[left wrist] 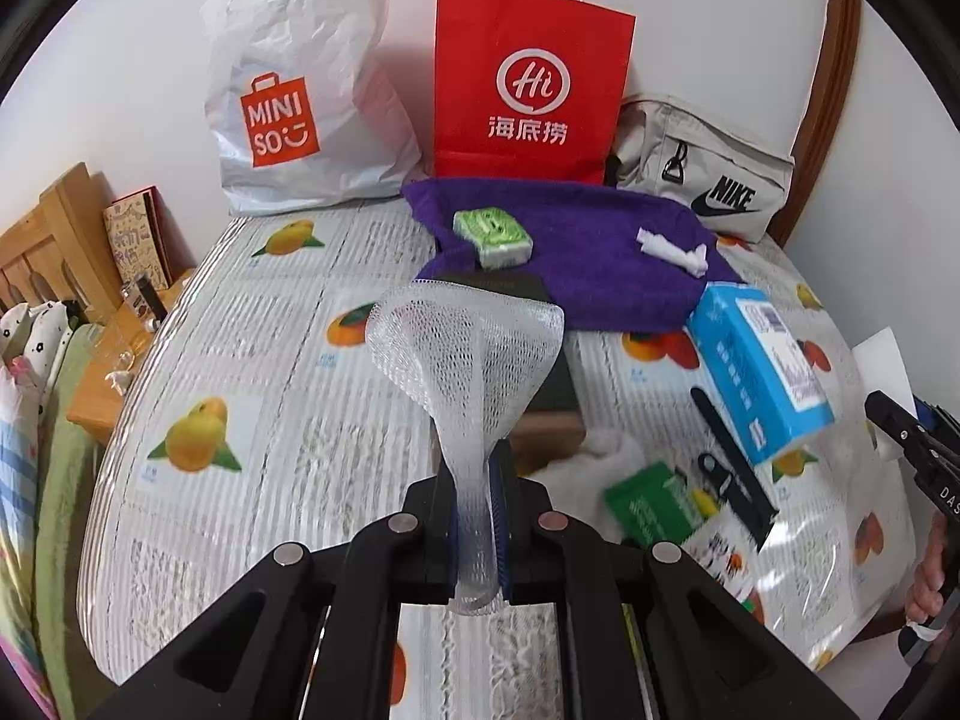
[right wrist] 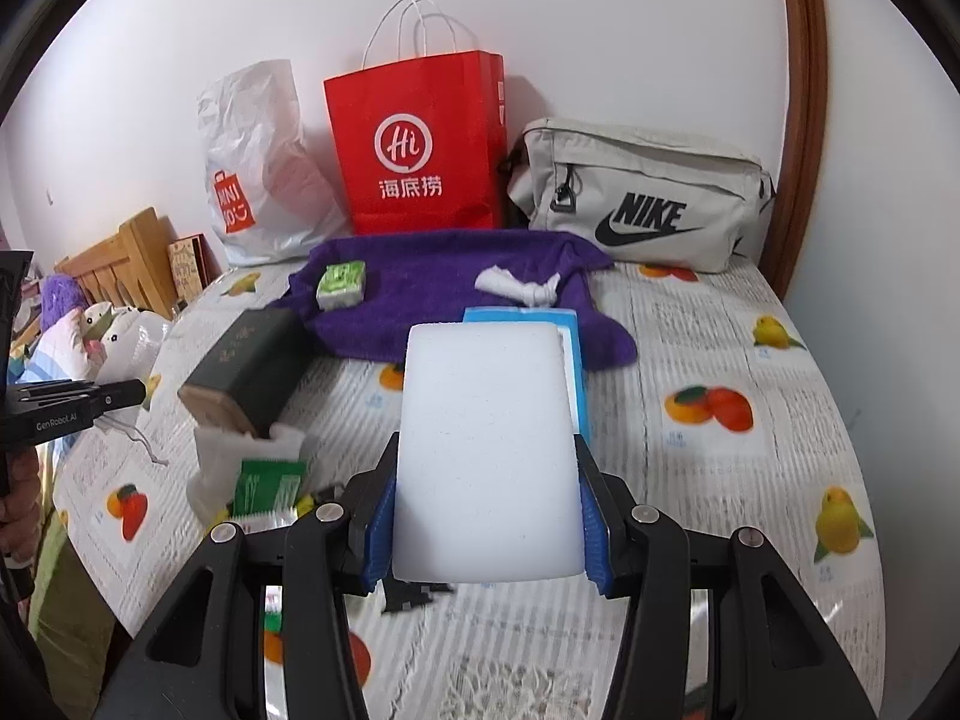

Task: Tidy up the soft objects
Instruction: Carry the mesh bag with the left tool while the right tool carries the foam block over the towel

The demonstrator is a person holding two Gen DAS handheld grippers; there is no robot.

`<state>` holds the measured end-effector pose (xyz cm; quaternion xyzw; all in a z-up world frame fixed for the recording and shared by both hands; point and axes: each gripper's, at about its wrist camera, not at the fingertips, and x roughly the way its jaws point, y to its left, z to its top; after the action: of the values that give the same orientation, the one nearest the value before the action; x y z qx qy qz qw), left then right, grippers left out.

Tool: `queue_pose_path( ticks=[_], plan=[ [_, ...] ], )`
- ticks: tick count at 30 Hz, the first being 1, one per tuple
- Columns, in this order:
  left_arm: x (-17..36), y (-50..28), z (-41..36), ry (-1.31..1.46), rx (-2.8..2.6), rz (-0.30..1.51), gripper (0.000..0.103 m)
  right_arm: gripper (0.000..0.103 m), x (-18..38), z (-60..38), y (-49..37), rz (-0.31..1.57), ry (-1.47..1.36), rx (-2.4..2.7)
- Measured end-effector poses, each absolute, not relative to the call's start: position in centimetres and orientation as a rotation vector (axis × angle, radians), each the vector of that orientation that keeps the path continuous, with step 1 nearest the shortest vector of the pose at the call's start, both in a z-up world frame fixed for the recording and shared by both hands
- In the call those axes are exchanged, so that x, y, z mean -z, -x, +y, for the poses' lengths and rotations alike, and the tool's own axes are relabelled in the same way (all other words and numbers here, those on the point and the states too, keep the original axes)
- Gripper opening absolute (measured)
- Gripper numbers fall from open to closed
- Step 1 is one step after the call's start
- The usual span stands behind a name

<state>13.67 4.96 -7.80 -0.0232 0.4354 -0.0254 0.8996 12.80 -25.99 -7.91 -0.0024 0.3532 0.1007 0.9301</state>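
Left wrist view, item one: your left gripper (left wrist: pixel 477 516), jaws pressed together on the neck of a white foam mesh sleeve (left wrist: pixel 465 354), which fans out above and ahead of the fingertips, clear of the fruit-print tablecloth (left wrist: pixel 258 324).

Right wrist view, item two: your right gripper (right wrist: pixel 487 516), blue pads (right wrist: pixel 379 531) pinching a white sponge block (right wrist: pixel 487 450) by its two long sides; the block stands forward between the jaws, off the cloth.

Step in hand, as judged: both soft pieces are lifted, carry stage, neither placed yet.

Next move calls for: a destination. The purple towel (left wrist: pixel 576 252) lies ahead of both grippers, already bearing a green tissue pack (left wrist: pixel 493 238) and a twisted white tissue (left wrist: pixel 672 252); likely you set both pieces there, easing the grip only once each rests.

Left view only: blue box (left wrist: pixel 759 372) in full, to the right of your tongs; the sponge hides most of it from the right camera.

Right view only: dark green box (right wrist: pixel 246 372) in full, left of the tongs; Nike bag (right wrist: pixel 642 204) whole.
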Motion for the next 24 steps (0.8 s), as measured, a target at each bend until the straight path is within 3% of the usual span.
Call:
queue_pose_path(
  ticks=[24],
  plan=[
    [7.0,-23.4,3.3,0.049,0.072,0.906,0.009,0.050,5.9,-23.9,-23.8,0.735,0.027,-0.240]
  ],
)
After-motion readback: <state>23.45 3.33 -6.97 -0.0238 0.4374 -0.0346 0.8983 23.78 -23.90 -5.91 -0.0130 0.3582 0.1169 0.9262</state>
